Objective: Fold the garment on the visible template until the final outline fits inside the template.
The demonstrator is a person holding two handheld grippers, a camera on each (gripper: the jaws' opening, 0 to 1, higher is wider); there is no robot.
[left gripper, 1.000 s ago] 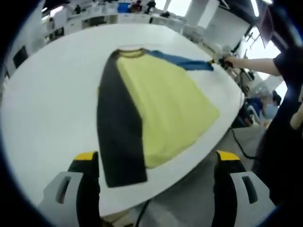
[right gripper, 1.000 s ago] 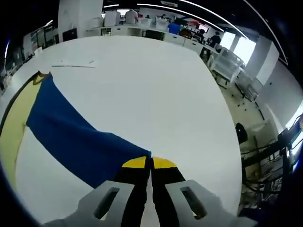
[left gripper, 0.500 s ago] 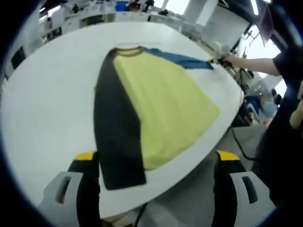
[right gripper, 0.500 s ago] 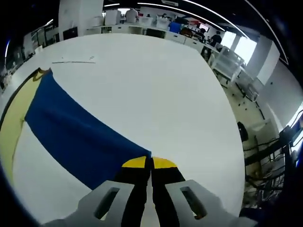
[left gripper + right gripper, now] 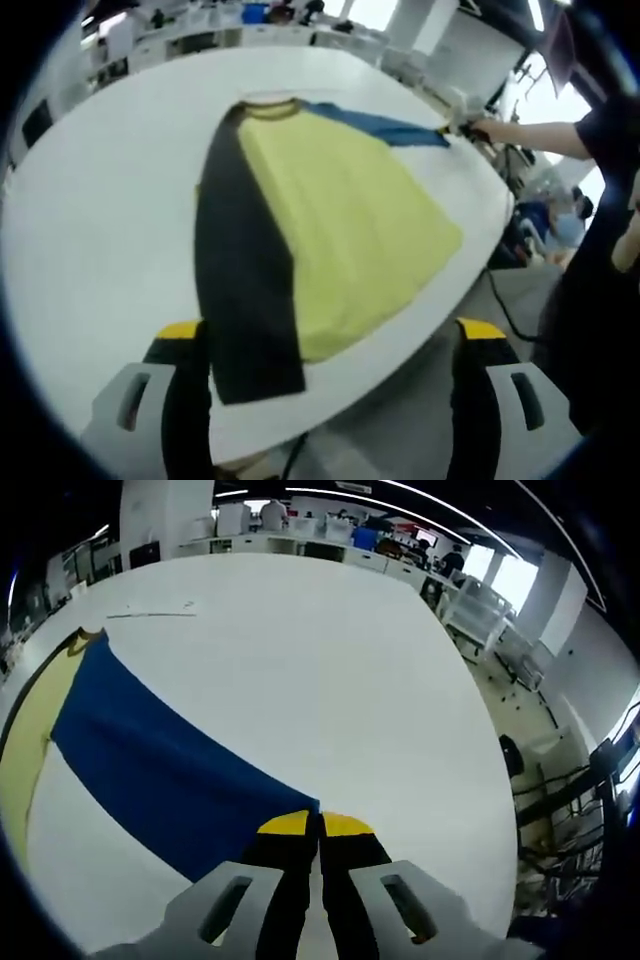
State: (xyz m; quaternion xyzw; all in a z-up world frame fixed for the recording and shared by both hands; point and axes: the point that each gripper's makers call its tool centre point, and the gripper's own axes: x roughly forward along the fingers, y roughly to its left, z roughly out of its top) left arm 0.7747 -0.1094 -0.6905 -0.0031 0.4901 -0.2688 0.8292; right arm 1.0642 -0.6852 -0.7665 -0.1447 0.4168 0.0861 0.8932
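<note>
1 blue sleeve (image 5: 170,780) (stretched taut) runs lengthwise into the right gripper (image 5: 320,825).

Yellow shirt (image 5: 345,240) with a black sleeve (image 5: 245,290) lies flat on the white table (image 5: 100,230); the left gripper (image 5: 330,345), jaws apart, frames its lower edge; the right gripper (image 5: 462,127) holds the blue sleeve (image 5: 385,125) at upper right.

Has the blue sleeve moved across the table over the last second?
Barely, if at all: the blue sleeve, pinched in the right claw, keeps its place against the white table.
</note>
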